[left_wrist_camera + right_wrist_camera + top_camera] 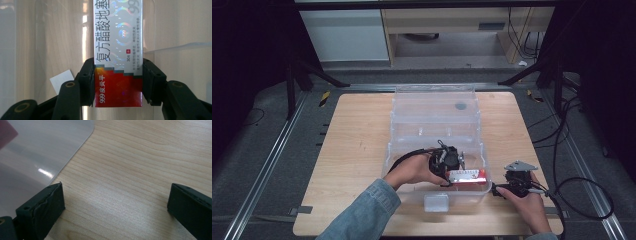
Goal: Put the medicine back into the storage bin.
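A silver and red medicine box [118,53] with Chinese print sits between the jaws of my left gripper [117,80], which is shut on its red end. From above, the left gripper [447,165] holds that box [468,176] inside the near part of a clear plastic bin [434,117]. My right gripper [115,202] stands open over bare wood, nothing between its jaws, with the bin's rounded corner [37,152] just to its left. In the high view the right gripper [517,182] rests on the table beside the bin's right front corner.
The wooden table [357,145] has free room left of the bin and along the right side. A small white label [61,80] shows through the bin. The bin's clear lid [434,95] stands open at the far side. Cables [572,195] trail off the table's right edge.
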A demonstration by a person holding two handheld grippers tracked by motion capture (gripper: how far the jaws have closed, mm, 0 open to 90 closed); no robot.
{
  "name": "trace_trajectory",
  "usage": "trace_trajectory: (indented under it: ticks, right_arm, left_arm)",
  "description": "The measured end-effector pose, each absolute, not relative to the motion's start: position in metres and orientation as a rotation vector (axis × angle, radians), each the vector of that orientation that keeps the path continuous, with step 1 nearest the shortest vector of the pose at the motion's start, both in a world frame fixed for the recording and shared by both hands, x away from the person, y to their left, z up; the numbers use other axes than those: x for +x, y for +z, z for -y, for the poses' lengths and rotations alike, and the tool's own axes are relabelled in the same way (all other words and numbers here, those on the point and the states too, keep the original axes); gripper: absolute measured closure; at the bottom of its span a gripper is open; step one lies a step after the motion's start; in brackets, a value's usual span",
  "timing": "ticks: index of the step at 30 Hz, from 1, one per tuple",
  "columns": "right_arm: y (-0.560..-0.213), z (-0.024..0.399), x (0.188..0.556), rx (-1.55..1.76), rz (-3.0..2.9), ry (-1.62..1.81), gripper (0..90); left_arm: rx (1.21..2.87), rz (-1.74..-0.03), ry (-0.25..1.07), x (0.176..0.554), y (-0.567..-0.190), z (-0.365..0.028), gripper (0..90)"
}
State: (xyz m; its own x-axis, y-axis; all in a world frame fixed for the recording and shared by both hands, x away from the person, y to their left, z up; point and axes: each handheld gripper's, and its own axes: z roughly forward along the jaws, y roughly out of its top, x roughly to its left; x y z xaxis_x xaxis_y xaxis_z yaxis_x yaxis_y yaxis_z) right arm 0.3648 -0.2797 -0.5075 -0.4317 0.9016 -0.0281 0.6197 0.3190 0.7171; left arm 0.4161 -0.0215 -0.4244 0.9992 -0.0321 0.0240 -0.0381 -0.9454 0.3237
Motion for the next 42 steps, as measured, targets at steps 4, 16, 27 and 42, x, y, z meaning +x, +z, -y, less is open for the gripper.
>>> trace_trajectory:
  ticks: [4,16,27,42]
  right_arm:
    - [-0.507,0.28,0.365,1.346,-2.165,0.893,1.5]
    - [-0.507,0.28,0.365,1.345,-2.165,0.891,1.5]
    - [-0.507,0.28,0.365,1.346,-2.165,0.892,1.5]
    - [-0.507,0.28,0.365,1.345,-2.165,0.891,1.5]
  left_arm:
    - [2.814,0.054,0.021,0.416,-0.428,0.022,51.2]
    - [2.811,0.048,0.011,0.417,-0.436,0.022,51.2]
    - [2.813,0.059,0.017,0.417,-0.441,0.022,51.1]
    - [2.827,0.043,0.016,0.418,-0.447,0.024,51.1]
